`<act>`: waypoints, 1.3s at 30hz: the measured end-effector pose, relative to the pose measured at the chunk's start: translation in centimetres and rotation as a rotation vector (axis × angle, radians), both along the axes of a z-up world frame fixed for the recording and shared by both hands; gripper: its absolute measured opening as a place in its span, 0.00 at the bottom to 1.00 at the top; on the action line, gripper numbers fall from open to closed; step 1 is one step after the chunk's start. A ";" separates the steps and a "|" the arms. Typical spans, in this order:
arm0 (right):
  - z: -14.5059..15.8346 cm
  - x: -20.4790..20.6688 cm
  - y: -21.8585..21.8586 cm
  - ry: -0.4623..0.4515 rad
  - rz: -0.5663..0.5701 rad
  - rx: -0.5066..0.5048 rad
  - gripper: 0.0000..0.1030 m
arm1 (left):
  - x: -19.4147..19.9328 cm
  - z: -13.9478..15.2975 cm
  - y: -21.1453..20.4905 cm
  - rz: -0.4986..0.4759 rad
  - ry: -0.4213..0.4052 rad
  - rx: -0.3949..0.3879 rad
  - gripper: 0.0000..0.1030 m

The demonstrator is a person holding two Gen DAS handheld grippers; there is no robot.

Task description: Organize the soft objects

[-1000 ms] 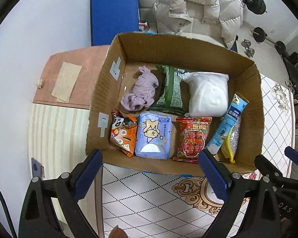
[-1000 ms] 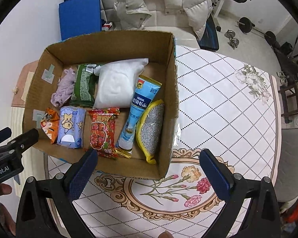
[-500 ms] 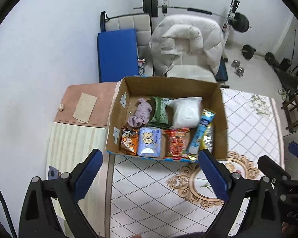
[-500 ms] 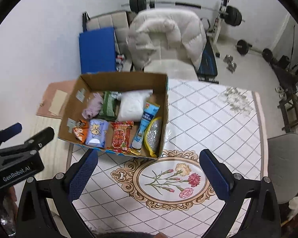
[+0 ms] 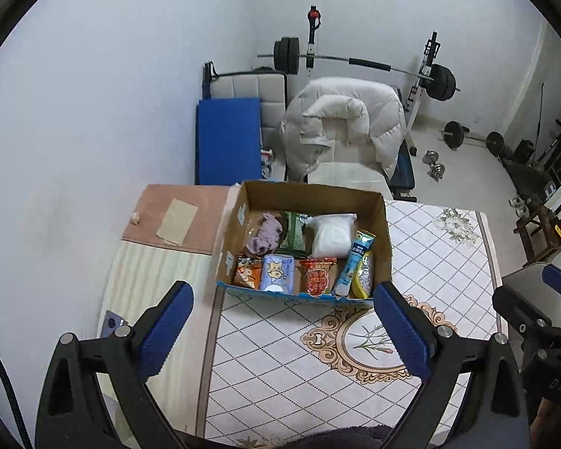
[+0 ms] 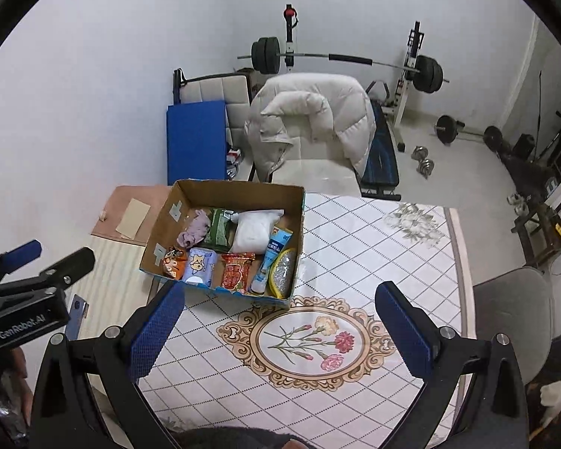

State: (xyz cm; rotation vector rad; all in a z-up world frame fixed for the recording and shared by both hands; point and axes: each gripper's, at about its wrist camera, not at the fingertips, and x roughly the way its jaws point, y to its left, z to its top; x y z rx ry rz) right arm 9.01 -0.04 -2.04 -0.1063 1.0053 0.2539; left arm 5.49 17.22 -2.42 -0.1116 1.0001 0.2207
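Room in home, doubling as gym. Barbell on rack (image 6: 340, 58) stands against white wall, weight bench (image 6: 383, 149) beneath, dumbbells (image 6: 422, 161) and loose bars on floor. White puffer coat (image 6: 310, 119) draped over chair, blue mat (image 6: 196, 138) leaning nearby. Surface with floral tablecloth (image 6: 355, 262) carries cardboard box (image 6: 224, 191) of snack packets and household soft goods.

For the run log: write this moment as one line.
left tool: open, empty | right tool: open, empty | cardboard box: on table, packed with soft items | both tools above table, clear of box
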 end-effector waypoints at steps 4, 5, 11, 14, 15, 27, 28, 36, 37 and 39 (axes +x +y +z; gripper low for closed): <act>1.2 -1.4 -0.5 -0.003 0.005 0.005 1.00 | -1.3 1.0 -0.1 -0.002 -0.012 0.006 0.96; 1.3 -1.6 -0.6 -0.005 0.005 0.004 1.00 | -1.5 1.2 -0.1 0.001 -0.014 0.004 0.96; 2.0 -2.8 -1.1 -0.014 0.005 -0.002 1.00 | -2.5 1.7 -0.3 0.005 -0.032 -0.008 0.96; 2.1 -2.9 -1.2 -0.032 -0.008 -0.010 1.00 | -2.8 1.9 -0.6 0.009 -0.047 0.018 0.96; 2.1 -2.9 -1.2 -0.033 -0.010 -0.008 1.00 | -2.8 1.9 -0.6 0.011 -0.051 0.020 0.96; 2.5 -3.1 -1.0 -0.097 -0.038 -0.027 1.00 | -3.1 1.7 -0.8 0.027 -0.069 0.019 1.00; 2.5 -3.2 -1.0 -0.098 -0.037 -0.027 1.00 | -3.1 1.8 -0.9 0.025 -0.071 0.017 1.00; 2.7 -3.4 -1.1 -0.106 -0.042 -0.040 1.00 | -3.4 2.2 -1.6 0.009 -0.080 0.019 1.00; 2.8 -3.5 -1.2 -0.108 -0.043 -0.042 1.00 | -3.4 2.2 -1.6 0.010 -0.081 0.017 1.00; 3.0 -3.6 -1.3 -0.116 -0.046 -0.044 1.00 | -3.4 2.2 -1.7 0.009 -0.081 0.016 1.00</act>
